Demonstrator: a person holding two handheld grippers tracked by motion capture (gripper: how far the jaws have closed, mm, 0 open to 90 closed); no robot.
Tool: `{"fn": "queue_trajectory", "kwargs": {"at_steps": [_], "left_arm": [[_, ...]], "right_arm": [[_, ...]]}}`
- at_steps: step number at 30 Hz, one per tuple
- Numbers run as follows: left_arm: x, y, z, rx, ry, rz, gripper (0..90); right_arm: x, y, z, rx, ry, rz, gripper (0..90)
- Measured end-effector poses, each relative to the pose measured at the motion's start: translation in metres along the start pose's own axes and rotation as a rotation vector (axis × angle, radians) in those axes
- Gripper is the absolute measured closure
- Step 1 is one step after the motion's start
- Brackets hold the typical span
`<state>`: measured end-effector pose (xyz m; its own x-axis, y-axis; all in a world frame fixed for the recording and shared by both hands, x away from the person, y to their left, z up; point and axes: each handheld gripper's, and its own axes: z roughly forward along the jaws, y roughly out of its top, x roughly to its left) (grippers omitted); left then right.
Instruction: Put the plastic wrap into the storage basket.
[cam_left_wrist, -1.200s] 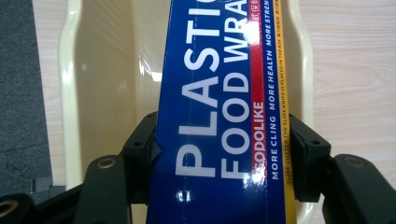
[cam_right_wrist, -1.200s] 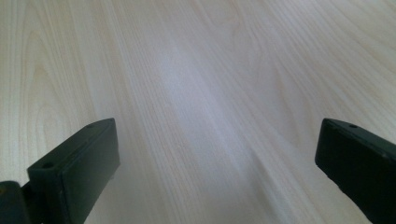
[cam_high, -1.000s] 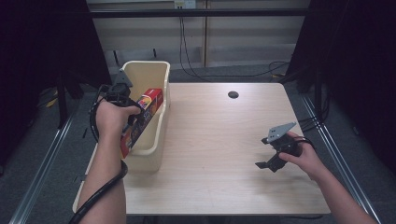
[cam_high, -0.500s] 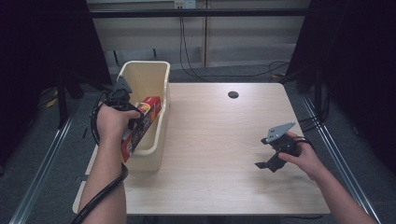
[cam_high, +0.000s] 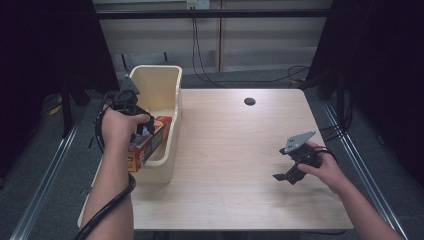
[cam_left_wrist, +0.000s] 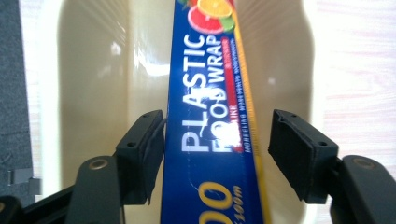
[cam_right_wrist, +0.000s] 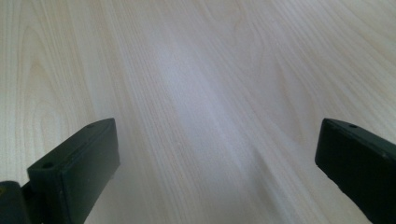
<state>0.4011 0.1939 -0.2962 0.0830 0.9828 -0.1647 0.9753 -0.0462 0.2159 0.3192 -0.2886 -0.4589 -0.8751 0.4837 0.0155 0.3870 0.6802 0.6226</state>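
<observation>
A long blue and red box of plastic food wrap (cam_high: 151, 140) (cam_left_wrist: 210, 116) lies lengthwise in the cream plastic bin (cam_high: 172, 75) (cam_left_wrist: 93, 70) at the table's left edge, its near end up at the bin's near rim. My left gripper (cam_high: 142, 131) (cam_left_wrist: 217, 154) hangs over the bin and straddles the box. Its left jaw touches the box's side, and a slim gap shows at the right jaw, so it is open. My right gripper (cam_high: 284, 176) (cam_right_wrist: 217, 163) rests low over the bare wood at the right, open wide with nothing between its jaws.
The light wooden table (cam_high: 235, 150) has a dark round cable hole (cam_high: 249, 101) near its far edge. Cables hang behind the table against the back wall. Metal rails run along the floor on both sides.
The left hand and the box have shifted toward the near end of the bin and lower into it. The left jaws now stand slightly apart from the box. The right gripper has stayed put.
</observation>
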Motion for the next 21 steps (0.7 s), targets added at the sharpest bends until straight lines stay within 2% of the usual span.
{"fn": "queue_trajectory", "kwargs": {"at_steps": [7, 8, 12, 15, 21], "left_arm": [[-0.008, 0.003, -0.014, -0.033, -0.016, 0.036, 33.2], [-0.011, 0.004, -0.016, -0.045, -0.035, 0.052, 32.9], [-0.019, 0.006, -0.022, -0.07, -0.055, 0.088, 31.8], [-0.027, 0.006, -0.023, -0.09, -0.086, 0.113, 30.9], [-0.04, 0.007, -0.023, -0.108, -0.116, 0.169, 28.6]], "right_arm": [[0.001, 0.001, 0.002, -0.005, 0.0, 0.003, 0.0], [0.002, 0.001, 0.003, -0.007, 0.001, 0.003, 0.0], [0.002, 0.001, 0.002, -0.011, 0.007, 0.004, 0.0], [0.003, 0.001, 0.002, -0.007, 0.002, 0.001, 0.0], [0.005, -0.001, 0.001, -0.012, 0.003, 0.003, 0.0]]}}
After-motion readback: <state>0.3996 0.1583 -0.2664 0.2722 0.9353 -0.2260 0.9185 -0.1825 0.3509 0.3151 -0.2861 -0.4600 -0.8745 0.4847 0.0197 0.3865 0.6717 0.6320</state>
